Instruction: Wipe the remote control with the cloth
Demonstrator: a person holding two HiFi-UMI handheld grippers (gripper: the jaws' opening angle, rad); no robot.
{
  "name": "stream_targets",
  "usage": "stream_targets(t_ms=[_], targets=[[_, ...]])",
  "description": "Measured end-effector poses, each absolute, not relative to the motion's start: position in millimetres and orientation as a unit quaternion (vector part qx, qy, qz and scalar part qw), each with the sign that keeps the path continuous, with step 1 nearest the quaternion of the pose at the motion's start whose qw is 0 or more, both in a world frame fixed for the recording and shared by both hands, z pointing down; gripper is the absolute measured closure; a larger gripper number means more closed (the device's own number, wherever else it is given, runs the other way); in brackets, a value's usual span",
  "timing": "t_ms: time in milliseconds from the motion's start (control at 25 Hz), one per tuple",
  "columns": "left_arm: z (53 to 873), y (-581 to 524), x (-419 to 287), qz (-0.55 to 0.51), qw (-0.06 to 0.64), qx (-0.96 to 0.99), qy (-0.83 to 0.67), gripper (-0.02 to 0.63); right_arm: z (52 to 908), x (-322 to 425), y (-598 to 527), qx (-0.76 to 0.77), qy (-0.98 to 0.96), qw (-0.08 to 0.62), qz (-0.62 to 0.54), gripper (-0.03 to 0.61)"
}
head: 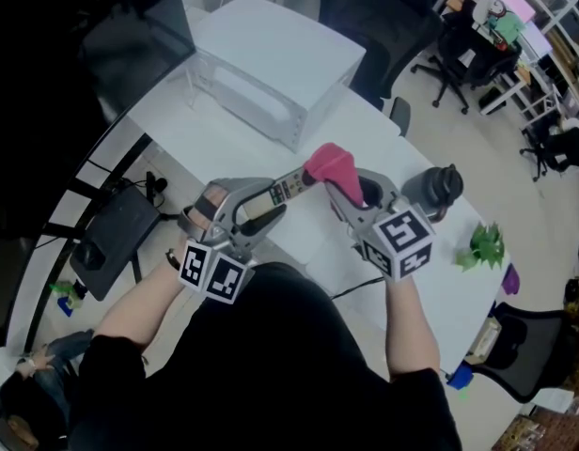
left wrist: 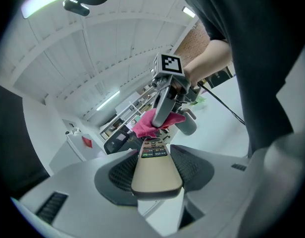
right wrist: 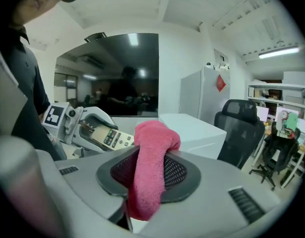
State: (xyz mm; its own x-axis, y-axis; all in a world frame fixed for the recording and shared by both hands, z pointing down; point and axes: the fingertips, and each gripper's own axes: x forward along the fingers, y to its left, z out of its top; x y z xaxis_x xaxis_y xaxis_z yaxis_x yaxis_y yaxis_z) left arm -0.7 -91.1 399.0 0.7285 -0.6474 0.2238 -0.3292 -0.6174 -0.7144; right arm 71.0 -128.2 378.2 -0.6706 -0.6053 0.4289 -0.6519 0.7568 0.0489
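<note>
Dark shirt and bare forearms fill the 6 o'clock edge of the head view; just beyond them both tools are raised over the white table [head: 224, 139]. I have the left gripper [head: 261, 212] a little to 9 o'clock of centre, its jaws set fairly wide and clamped on the plain lower end of the remote control [head: 285, 191], which points off toward 2 o'clock. The right gripper [head: 351, 195] sits at 3 o'clock of centre, jaws about half closed and pinching a bunched fold of the pink cloth [head: 332, 165]. That fold stands out past the jaws at 12 o'clock and looks to rest on the remote's far, button end.

From the left gripper view, the remote [left wrist: 156, 175] is seated squarely between the pads with the cloth [left wrist: 150, 123] draped over its tip, so I judge the wipe is under way at that end.

To do it well, I would hold the left tool steady and draw the cloth down the button face toward 8 o'clock with light, even pressure. Pushing hard could lever the remote out of its grip. The clamped end will need a re-grip before it can be wiped.
</note>
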Motion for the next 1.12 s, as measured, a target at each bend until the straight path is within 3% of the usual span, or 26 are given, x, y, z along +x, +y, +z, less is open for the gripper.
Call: stream_targets(t_ms=[120, 480, 1120], targets=[[402, -95, 1, -0.239, 0.321, -0.871, 0.286, 0.405, 360, 43, -103, 0.293, -0.934, 0.203, 0.020, 0.465], [397, -94, 8, -0.231, 0.330, -0.872, 0.278, 0.405, 369, -24, -59, 0.197, -0.946, 0.256, 0.012, 0.465], [398, -82, 0, -0.219, 0.336, -0.875, 0.269, 0.405, 390, 83, -135, 0.341, -0.907, 0.226, 0.104, 0.465]])
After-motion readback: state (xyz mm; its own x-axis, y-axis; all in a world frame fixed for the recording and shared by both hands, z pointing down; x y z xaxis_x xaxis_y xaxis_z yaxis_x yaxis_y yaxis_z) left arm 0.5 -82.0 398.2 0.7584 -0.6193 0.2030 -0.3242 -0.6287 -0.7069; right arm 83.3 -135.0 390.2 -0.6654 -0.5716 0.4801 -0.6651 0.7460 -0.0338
